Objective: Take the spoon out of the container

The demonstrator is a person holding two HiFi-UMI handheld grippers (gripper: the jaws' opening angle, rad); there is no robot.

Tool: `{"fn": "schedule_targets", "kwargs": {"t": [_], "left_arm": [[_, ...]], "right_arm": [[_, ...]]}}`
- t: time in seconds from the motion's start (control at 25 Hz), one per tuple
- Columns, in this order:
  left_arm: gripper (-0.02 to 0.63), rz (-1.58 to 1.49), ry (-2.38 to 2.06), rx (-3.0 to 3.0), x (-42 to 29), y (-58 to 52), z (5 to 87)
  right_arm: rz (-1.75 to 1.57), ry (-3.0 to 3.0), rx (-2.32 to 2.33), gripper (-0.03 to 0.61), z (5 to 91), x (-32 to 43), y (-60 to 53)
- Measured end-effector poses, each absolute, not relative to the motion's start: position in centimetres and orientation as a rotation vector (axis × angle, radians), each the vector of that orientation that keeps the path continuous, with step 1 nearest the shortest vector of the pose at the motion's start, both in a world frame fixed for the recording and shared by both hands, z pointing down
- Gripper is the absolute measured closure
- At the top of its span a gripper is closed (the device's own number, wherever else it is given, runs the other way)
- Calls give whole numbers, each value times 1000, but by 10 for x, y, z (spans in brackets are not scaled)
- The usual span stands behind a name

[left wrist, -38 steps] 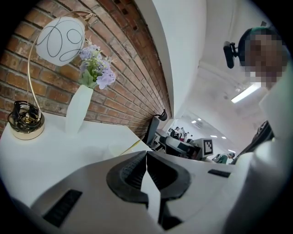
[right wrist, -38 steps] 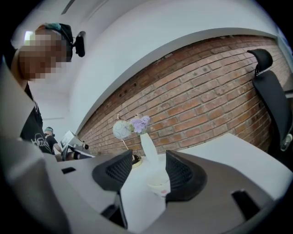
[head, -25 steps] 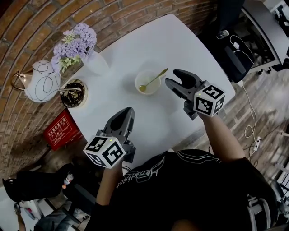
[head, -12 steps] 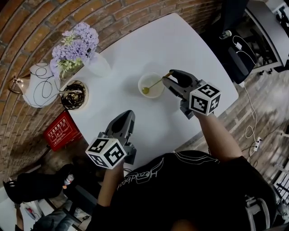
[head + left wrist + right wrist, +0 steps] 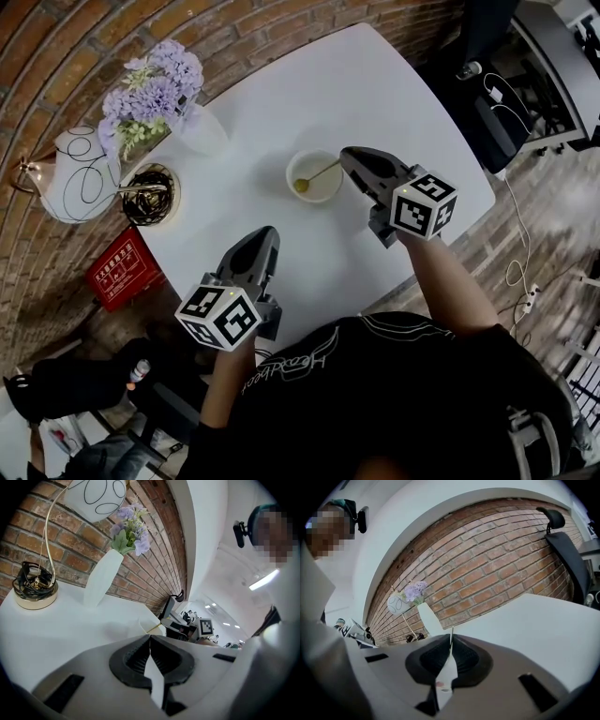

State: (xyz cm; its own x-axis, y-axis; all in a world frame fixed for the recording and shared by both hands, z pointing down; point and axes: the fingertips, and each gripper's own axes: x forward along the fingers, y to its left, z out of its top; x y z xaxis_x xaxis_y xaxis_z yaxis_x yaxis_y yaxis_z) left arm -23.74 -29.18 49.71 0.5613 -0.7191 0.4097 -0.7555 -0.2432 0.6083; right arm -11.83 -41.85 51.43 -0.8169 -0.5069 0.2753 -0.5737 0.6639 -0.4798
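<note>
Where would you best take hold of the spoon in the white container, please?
Hold the spoon by its thin handle end, which leans out over the container rim on the right. Come from that side, jaws across the handle. The right gripper is shut on it there.

The table [image 5: 281, 112] is plain white. The bowl [image 5: 328, 195] is pale cream with a yellowish tint inside, and the spoon [image 5: 317, 174] in it is gold. Left of the bowl, lilac flowers [image 5: 155, 80] with green leaves top a white vase [image 5: 202, 133]. The lamp shade [image 5: 80, 173] is white with looping black lines, and the lamp base [image 5: 150, 195] is gold. The brick wall [image 5: 56, 47] is red-brown. The left claw [image 5: 265, 236] and right claw [image 5: 350, 156] are dark grey, their cubes patterned in black-and-white squares.
</note>
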Motion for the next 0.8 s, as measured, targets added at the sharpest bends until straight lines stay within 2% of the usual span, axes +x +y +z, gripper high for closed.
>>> {"fn": "schedule_targets", "kwargs": {"t": [0.8], "left_arm": [[609, 22, -1224, 1990, -237, -274, 489]], "right_arm": [[812, -2803, 945, 580, 488, -112, -404]]}}
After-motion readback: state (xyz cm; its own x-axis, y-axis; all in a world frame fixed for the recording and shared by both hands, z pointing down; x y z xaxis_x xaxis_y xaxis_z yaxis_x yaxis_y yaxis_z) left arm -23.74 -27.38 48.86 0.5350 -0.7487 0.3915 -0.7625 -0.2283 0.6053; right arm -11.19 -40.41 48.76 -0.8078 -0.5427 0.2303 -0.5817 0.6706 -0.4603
